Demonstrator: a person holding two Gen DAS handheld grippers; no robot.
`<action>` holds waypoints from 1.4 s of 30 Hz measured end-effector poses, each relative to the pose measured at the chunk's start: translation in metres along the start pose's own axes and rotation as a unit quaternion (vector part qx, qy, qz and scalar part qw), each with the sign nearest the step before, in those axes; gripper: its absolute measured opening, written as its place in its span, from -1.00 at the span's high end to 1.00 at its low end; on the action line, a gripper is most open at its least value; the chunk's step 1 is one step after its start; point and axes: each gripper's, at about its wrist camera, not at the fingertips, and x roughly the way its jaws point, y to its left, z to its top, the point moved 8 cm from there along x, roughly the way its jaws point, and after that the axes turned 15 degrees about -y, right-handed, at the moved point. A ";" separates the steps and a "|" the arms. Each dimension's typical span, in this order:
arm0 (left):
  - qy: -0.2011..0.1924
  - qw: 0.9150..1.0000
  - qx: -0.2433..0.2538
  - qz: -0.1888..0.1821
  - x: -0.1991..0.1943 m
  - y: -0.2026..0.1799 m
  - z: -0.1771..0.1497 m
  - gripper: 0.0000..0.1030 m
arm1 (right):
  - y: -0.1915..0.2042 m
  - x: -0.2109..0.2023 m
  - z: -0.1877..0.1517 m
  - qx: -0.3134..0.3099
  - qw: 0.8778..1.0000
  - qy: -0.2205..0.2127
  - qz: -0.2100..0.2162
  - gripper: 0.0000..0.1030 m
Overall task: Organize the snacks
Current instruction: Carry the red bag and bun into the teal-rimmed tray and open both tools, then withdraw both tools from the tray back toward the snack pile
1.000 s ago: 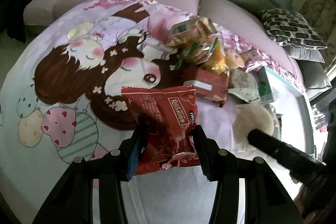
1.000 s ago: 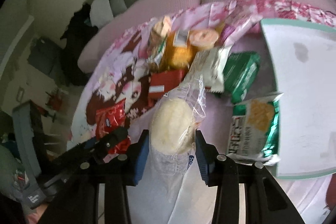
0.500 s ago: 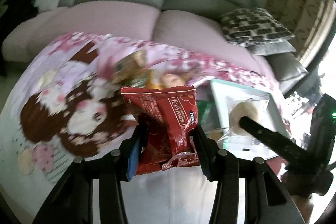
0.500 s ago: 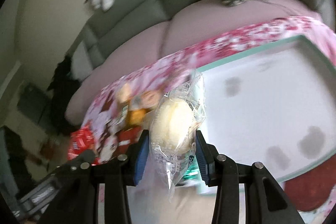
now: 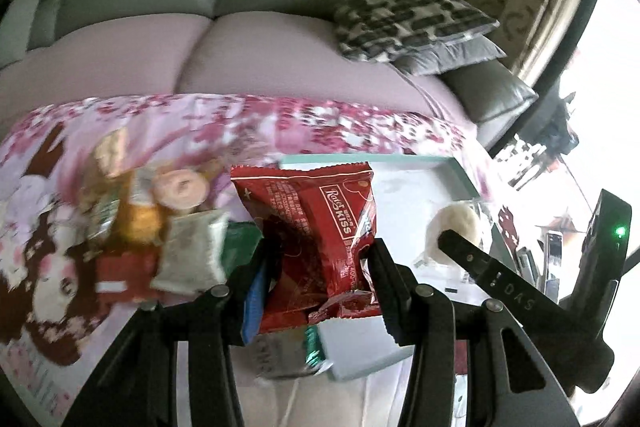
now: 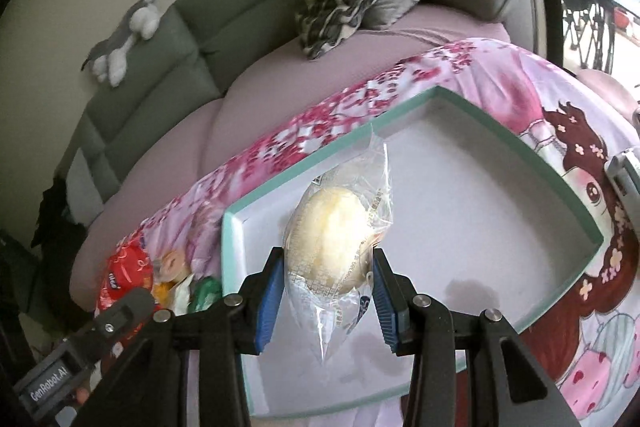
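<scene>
My left gripper (image 5: 320, 267) is shut on a red Rose Kiss snack packet (image 5: 316, 231) and holds it above the near left corner of the white tray with a teal rim (image 5: 360, 159). My right gripper (image 6: 326, 287) is shut on a clear-wrapped pale bun (image 6: 328, 231) and holds it over the left part of the tray (image 6: 516, 143). The bun (image 5: 454, 223) and the right gripper's finger also show in the left wrist view. The red packet (image 6: 124, 275) shows at the lower left of the right wrist view.
A pile of loose snacks (image 5: 160, 227) lies on the pink cartoon cloth (image 5: 280, 123) left of the tray; a green packet (image 5: 316, 351) lies under my left gripper. A sofa (image 5: 260, 47) with patterned cushions (image 5: 412, 19) stands behind. A plush toy (image 6: 128, 31) lies on the sofa back.
Both grippers have swung right from the snack pile to the tray, each carrying its snack. The bun now hangs over the tray's inside and the red packet over its near left corner.
</scene>
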 end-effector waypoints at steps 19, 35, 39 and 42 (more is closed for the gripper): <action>0.022 0.999 0.018 -0.035 0.079 -0.028 0.000 0.03 | -0.034 0.048 0.013 -0.003 0.998 -0.012 -0.057 0.13; 0.020 1.000 -0.007 0.016 0.064 -0.006 -0.001 -0.71 | -0.044 0.042 0.013 -0.004 0.996 0.011 -0.086 -0.46; 0.003 0.998 -0.008 0.057 0.048 0.012 0.002 -0.72 | -0.047 0.037 0.011 -0.011 0.995 0.018 -0.097 -0.73; -0.012 0.996 -0.009 0.085 0.038 0.025 0.004 -0.79 | -0.050 0.032 0.014 -0.012 0.995 0.013 -0.101 -0.98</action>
